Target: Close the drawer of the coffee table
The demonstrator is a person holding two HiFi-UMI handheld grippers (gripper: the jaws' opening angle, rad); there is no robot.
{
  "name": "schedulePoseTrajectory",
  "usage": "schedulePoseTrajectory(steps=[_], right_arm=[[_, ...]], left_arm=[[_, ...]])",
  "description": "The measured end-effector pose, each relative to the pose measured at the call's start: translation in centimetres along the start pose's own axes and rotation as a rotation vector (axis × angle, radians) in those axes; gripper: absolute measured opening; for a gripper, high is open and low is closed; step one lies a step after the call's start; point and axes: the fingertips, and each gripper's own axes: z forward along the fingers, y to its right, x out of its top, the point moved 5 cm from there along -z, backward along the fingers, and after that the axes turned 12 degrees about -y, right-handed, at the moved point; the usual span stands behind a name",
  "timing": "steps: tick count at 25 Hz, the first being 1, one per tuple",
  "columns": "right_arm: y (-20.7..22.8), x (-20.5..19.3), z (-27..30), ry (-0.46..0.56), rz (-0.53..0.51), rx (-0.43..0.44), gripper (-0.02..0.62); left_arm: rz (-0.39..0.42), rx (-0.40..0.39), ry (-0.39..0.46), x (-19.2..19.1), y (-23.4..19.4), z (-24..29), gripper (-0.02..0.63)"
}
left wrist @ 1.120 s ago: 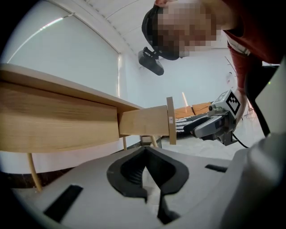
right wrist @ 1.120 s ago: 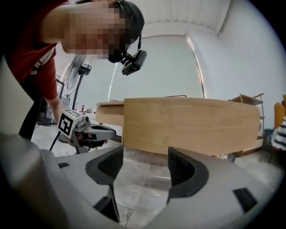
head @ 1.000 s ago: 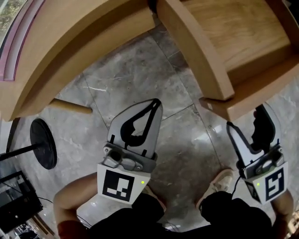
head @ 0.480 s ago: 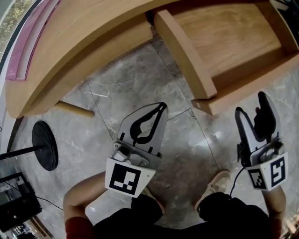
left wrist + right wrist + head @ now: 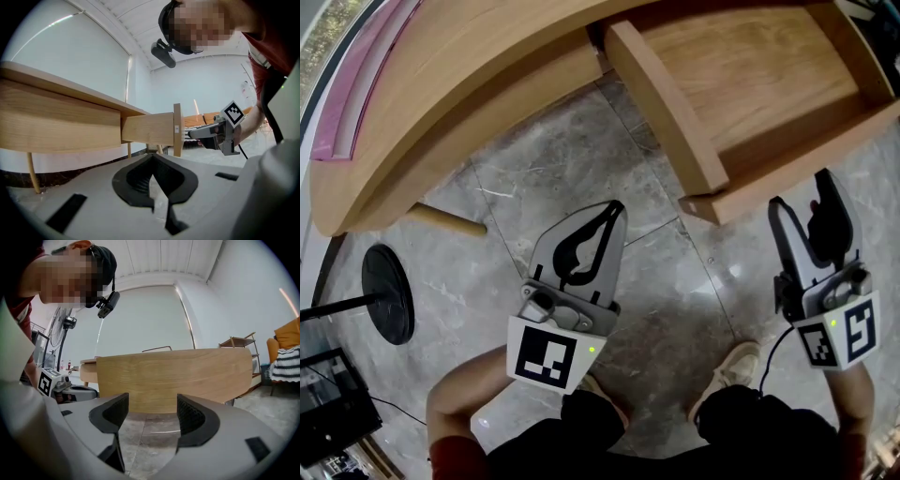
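Edging closer to the drawer [image 5: 750,75] — right claw [image 5: 802,192] gaping, empty; left claw [image 5: 616,206] closed on nothing.

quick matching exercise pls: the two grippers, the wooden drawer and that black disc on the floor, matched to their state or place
Things:
1. left hand-held gripper
2. right hand-held gripper
3. light wooden coffee-table drawer
4. black round flat base

States or places:
A. pulled out of the table
B. jaws together, nothing held
C. on the floor, far left
D. jaws apart, facing the drawer front

Pairs: 1-B, 2-D, 3-A, 4-C
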Motion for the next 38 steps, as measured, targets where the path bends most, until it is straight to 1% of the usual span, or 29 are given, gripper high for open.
schedulePoseTrajectory(steps=[4,10,15,19,22,26,29,32,38], right_arm=[[0.7,0.7,0.9,0.006,0.021,-0.022,0.299],[0.9,0.9,1.4,0.006,0.011,-0.015,0.312],[1.1,1.0,1.5,-0.015,-0.002,-0.008,0.318],[1.2,1.1,1.7,-0.019,0.004,-0.006,0.318],[1.5,1.9,2.9,-0.022,0.013,-0.006,0.318],[1.6,3.3,4.5,-0.036,-0.025,-0.024,0.318],[1.5,4.3,5.5,-0.032,-0.058,-0.028,0.318],[1.6,4.9,6.9,-0.047,-0.061,-0.019,0.318],[1.9,5.6,10.0,-0.048,-0.082,-0.040,0.318]], left_arm=[[-0.010,-0.005,-0.001,-0.1,0.0,-0.1,0.006],[-0.014,-0.011,0.003,-0.2,-0.2,-0.1,0.006],[-0.010,-0.011,0.003,-0.4,-0.2,0.1,0.006],[-0.003,-0.013,0.008,-0.5,0.4,0.1,0.006],[-0.006,-0.013,0.018,-0.2,0.4,0.1,0.006],[-0.025,-0.015,0.024,0.3,-0.1,0.2,0.006],[-0.029,-0.018,0.009,0.2,-0.2,0.1,0.006],[-0.032,-0.016,-0.010,-0.1,-0.2,0.2,0.006],[-0.040,-0.011,0.005,0.2,-0.6,0.2,0.006]])
